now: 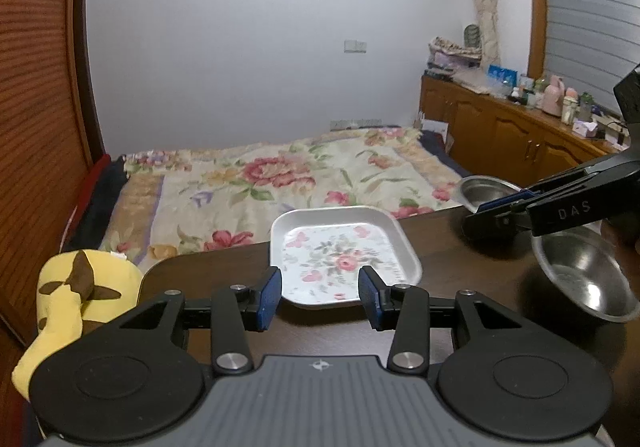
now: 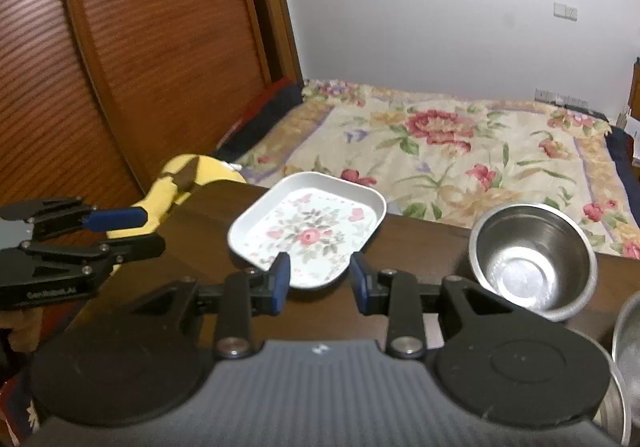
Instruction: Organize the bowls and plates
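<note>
A square white plate [image 1: 344, 255] [image 2: 308, 235] with a rose pattern lies flat at the far edge of the dark wooden table [image 1: 224, 267] [image 2: 424, 247]. My left gripper [image 1: 320, 293] [image 2: 132, 233] is open just short of the plate's near rim, with nothing gripped. My right gripper [image 2: 318, 279] [image 1: 476, 217] is also open, near the plate's closest corner, and holds nothing. One steel bowl [image 2: 532, 259] [image 1: 486, 189] stands right of the plate. A second steel bowl [image 1: 584, 279] [image 2: 628, 347] sits nearer, at the right edge.
A yellow plush toy [image 1: 76, 295] [image 2: 188, 183] lies at the table's left end. Beyond the table's far edge is a bed with a floral blanket [image 1: 280, 183] [image 2: 460, 151]. A slatted wooden wardrobe [image 2: 120, 67] stands at the left, and a cluttered sideboard [image 1: 520, 127] at the right.
</note>
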The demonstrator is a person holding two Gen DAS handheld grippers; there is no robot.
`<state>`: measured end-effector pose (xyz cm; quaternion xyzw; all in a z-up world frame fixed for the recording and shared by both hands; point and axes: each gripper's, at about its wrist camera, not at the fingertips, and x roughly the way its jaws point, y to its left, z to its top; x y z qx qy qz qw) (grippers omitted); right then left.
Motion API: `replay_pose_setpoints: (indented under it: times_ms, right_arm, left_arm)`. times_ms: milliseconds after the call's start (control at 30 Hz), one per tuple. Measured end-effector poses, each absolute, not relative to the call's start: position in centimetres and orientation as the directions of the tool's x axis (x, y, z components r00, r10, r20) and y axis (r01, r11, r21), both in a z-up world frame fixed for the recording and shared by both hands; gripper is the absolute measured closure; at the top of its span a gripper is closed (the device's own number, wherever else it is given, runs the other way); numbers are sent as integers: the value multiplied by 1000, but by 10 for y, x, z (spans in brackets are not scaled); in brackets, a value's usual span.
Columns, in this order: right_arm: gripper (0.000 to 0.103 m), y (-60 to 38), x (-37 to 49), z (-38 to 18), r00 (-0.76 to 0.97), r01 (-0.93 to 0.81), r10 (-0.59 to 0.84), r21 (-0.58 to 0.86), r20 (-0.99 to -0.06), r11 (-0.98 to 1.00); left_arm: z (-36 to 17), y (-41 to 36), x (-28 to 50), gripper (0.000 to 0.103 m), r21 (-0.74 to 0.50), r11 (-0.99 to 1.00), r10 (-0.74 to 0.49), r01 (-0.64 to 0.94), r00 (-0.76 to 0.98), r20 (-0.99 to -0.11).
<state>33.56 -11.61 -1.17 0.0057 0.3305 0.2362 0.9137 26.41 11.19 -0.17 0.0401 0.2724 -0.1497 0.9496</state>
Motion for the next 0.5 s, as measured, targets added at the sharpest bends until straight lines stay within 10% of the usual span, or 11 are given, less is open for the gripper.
replay_pose_setpoints:
  times_ms: [500]
  right_arm:
    - [62,-97,412,-49,556,-395,397,187,-731,899]
  left_arm:
    - [-41,126,336,67,-58,956,-265,287,761,-592]
